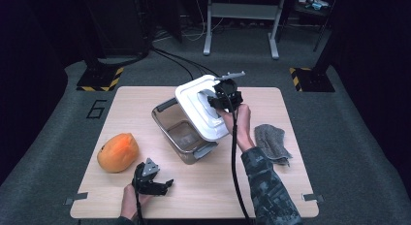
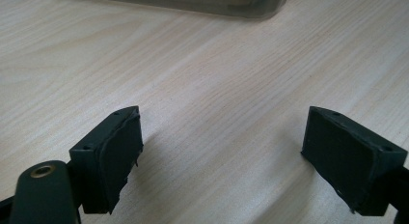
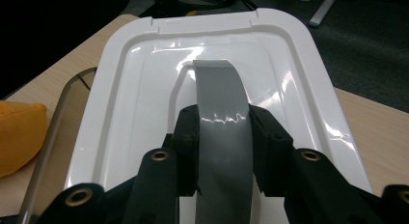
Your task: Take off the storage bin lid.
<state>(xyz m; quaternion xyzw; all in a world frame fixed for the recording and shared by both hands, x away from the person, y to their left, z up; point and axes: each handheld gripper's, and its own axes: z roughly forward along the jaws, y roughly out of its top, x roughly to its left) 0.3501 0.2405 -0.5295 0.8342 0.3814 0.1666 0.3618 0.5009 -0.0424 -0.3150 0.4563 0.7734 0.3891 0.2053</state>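
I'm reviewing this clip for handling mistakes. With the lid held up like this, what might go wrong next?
1. The right gripper holds the white lid only by its grey handle, so the tilted lid may swing or slip.
2. The lid hangs over the clear container; its low edge might catch the rim and drag it.
3. The left gripper rests open on the table, so nothing steadies the container.

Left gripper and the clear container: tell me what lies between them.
Nothing: bare wooden table runs from the open left gripper to the clear container in the left gripper view; the high view shows the same.
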